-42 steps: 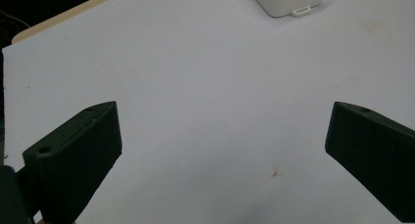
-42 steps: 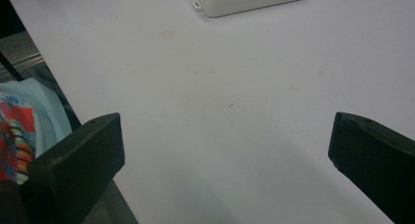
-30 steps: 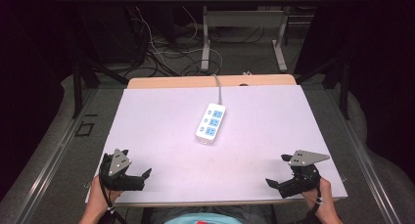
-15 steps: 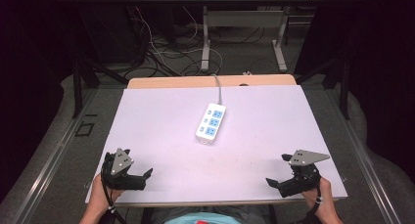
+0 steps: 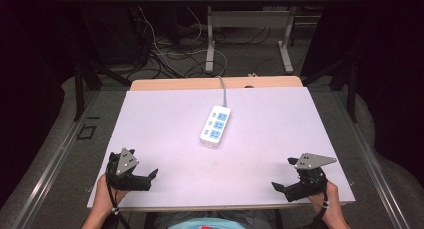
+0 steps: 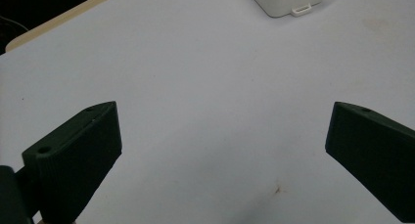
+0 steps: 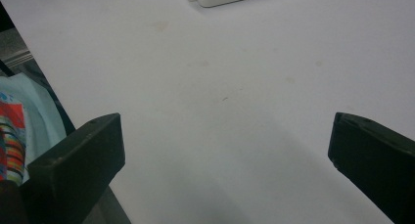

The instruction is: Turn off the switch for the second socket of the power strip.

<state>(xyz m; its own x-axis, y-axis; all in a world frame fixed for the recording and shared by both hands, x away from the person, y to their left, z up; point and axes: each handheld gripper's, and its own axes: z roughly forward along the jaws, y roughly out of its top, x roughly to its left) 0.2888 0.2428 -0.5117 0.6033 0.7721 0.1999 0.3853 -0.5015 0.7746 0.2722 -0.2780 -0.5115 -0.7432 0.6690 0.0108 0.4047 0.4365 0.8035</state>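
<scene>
**Power strip ahead, between my two grippers**

I hold my left gripper (image 5: 150,175) at the near left corner of the table (image 5: 165,119) and my right gripper (image 5: 281,185) at the near right corner. Both have their jaws wide apart, and nothing is between them; in each gripper view I see only bare table surface between the two black jaws.

The power strip (image 5: 215,125) lies near the middle of the table, well apart from both grippers and farther from me than they are. From my left gripper it is forward and to the right; from my right gripper it is forward and to the left. I judge the left gripper a little nearer to it, but the difference is small. Its long axis runs mostly away from me, with the far end tilted slightly to the right, so a grasp across its short width would come from the sides.

The strip is white and flat, with three blue socket faces in a row. Its grey cable (image 5: 223,92) leaves the far end and goes over the back edge of the table. In the left gripper view its near white end (image 6: 286,1) shows at the top, with a small tab.
</scene>
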